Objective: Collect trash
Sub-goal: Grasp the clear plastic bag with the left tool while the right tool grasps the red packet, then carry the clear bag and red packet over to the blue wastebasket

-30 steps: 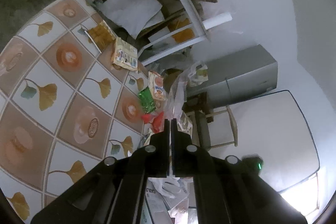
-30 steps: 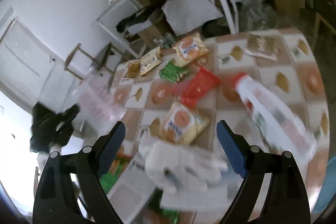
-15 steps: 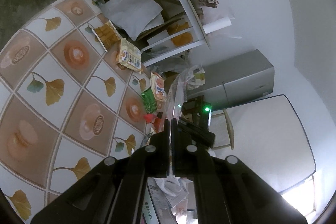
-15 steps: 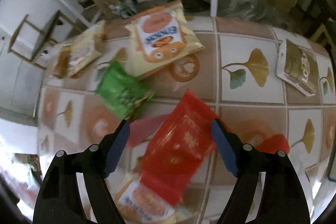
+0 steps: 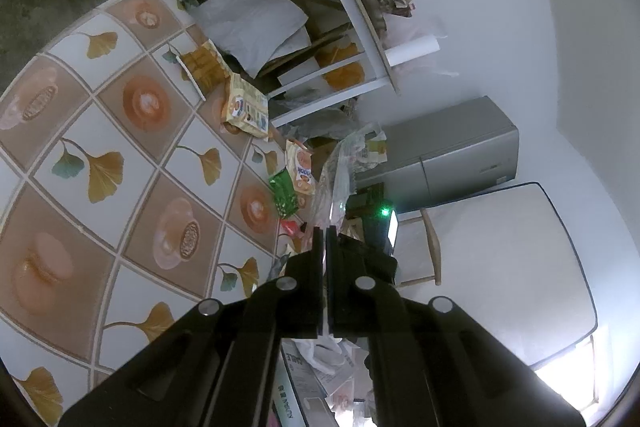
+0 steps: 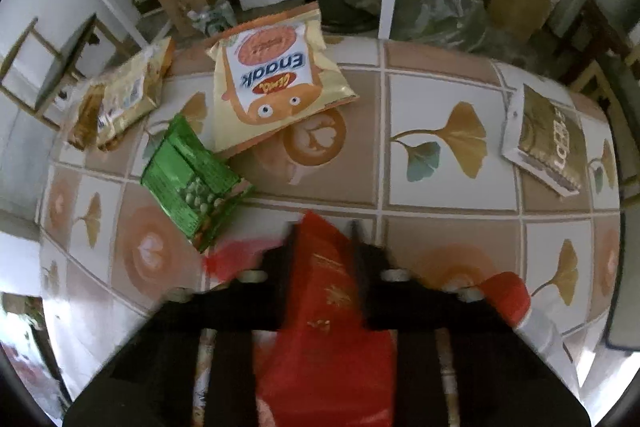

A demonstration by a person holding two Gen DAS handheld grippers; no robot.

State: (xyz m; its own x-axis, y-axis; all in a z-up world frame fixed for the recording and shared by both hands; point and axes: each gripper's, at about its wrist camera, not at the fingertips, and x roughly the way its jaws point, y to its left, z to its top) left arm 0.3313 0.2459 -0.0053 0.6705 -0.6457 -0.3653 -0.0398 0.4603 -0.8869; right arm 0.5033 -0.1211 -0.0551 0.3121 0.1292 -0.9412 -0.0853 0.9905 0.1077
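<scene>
My right gripper (image 6: 323, 227) has its two fingers on either side of a red snack packet (image 6: 326, 291) lying on the tiled table (image 6: 436, 227); the jaws look closed onto it. A green pea packet (image 6: 188, 175), a yellow Enaak packet (image 6: 272, 87) and a gold packet (image 6: 120, 99) lie beyond. My left gripper (image 5: 324, 231) is shut on the edge of a clear plastic bag (image 5: 340, 167), held beside the table. The green packet (image 5: 285, 193) and Enaak packet (image 5: 301, 169) show there too.
A gold-covered notebook (image 6: 548, 143) lies at the table's right. A bottle with a red cap (image 6: 508, 293) lies near my right gripper. A white shelf frame (image 5: 360, 39), a grey fridge (image 5: 452, 147) and clutter stand beyond the table.
My right gripper has dropped down and forward over the red packet and narrowed from wide open to pinching it. The left gripper has shifted slightly with the bag.
</scene>
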